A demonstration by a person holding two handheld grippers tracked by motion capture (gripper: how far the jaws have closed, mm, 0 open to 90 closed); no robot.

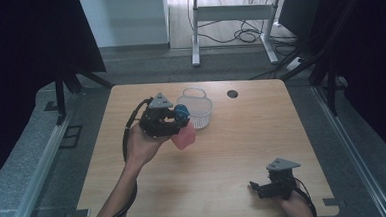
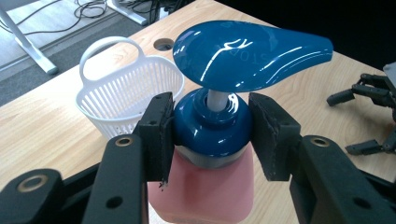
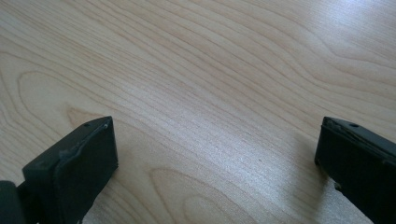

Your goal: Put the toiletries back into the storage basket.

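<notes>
High view, left gripper (image 1: 177,120): jaws clamped on the blue collar of a pink pump bottle (image 1: 185,135), held above the table (image 1: 224,162).
Basket (image 1: 197,107): white, just right of the bottle, standing on the table.
Right gripper (image 1: 256,188): jaws spread wide, nothing between them, low over the table's near right part.

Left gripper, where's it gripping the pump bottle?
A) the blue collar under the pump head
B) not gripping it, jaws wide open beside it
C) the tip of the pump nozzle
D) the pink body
A: in the left gripper view, the left gripper has its two black jaws pressed against either side of the blue collar of the pump bottle, just below the pump head and above the pink body.
</notes>
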